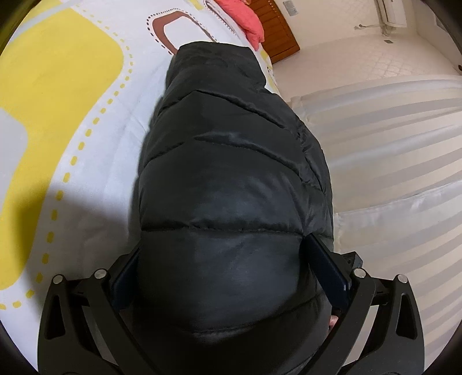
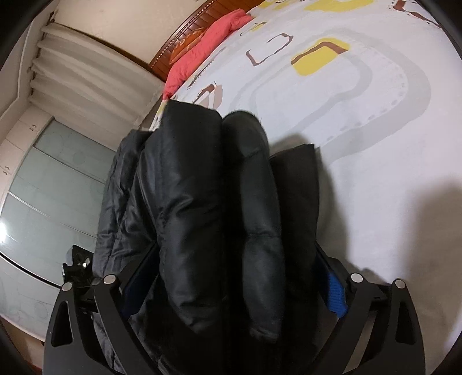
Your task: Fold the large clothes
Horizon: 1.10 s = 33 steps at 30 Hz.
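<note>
A black quilted puffer jacket [image 1: 231, 161] lies along the right edge of a bed with a white, yellow and brown patterned sheet [image 1: 86, 115]. My left gripper [image 1: 225, 259] is shut on a thick puffy fold of the jacket, its fingers pressed against both sides. In the right wrist view the jacket [image 2: 202, 202] is bunched into several vertical folds, and my right gripper [image 2: 231, 259] is shut on that bundle above the sheet [image 2: 361, 144]. The fingertips of both grippers are mostly hidden by the fabric.
A red-pink pillow [image 1: 245, 20] lies against the brown wooden headboard [image 1: 277, 28] at the far end. White curtains [image 1: 389, 144] hang beside the bed on the right. A glass-fronted wardrobe [image 2: 52, 187] stands at the left in the right wrist view.
</note>
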Each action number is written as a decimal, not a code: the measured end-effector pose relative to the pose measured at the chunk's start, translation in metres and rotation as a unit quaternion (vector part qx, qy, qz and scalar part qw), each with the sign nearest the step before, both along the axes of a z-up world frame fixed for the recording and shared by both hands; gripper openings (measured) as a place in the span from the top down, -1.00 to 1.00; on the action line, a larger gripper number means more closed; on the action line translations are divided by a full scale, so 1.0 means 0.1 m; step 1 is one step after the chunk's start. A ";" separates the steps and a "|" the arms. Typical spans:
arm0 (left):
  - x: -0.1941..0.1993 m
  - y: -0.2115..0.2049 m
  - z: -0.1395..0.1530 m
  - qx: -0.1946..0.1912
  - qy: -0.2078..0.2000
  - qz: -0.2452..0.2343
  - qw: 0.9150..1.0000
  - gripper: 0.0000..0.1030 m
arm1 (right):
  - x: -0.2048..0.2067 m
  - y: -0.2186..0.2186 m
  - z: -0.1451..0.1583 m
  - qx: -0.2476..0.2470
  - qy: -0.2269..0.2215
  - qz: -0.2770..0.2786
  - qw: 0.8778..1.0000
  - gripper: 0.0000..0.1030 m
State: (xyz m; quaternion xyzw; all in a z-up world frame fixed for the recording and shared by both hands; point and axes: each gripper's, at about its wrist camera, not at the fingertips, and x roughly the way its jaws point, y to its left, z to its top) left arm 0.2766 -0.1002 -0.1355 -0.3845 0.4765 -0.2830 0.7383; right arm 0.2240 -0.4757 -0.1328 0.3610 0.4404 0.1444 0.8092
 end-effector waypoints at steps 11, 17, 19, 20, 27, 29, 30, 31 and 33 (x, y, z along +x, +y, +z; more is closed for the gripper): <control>-0.03 0.20 0.49 0.026 -0.054 0.008 0.998 -0.43 | -0.03 0.20 0.24 0.056 -0.031 -0.026 0.998 0.21; 0.27 0.67 0.75 0.038 -0.073 0.029 0.996 -0.43 | 0.45 0.61 0.40 0.097 -0.055 -0.010 0.994 0.22; 0.37 0.81 0.73 0.044 -0.071 0.037 0.996 -0.43 | 0.65 0.76 0.37 0.104 -0.051 -0.002 0.993 0.22; 0.42 0.88 0.68 0.048 -0.068 0.040 0.996 -0.43 | 0.71 0.81 0.34 0.105 -0.047 0.000 0.993 0.23; 0.58 1.01 0.22 0.071 -0.034 0.045 0.996 -0.51 | 0.92 0.97 -0.05 0.108 -0.009 0.000 0.994 0.18; 0.58 1.04 0.22 0.060 -0.033 0.045 0.997 -0.55 | 0.92 0.99 0.02 0.076 -0.009 0.006 0.997 -0.06; 0.62 1.07 0.23 0.053 -0.032 0.045 0.997 -0.57 | 0.92 0.99 0.06 0.062 -0.006 0.005 0.998 -0.12; 0.60 1.11 0.23 0.050 -0.031 0.046 0.997 -0.58 | 0.91 0.99 0.09 0.054 -0.004 0.004 0.999 -0.23; 0.54 1.20 0.27 0.046 -0.028 0.053 0.997 -0.63 | 0.87 0.97 0.19 0.041 -0.004 0.006 0.999 -0.35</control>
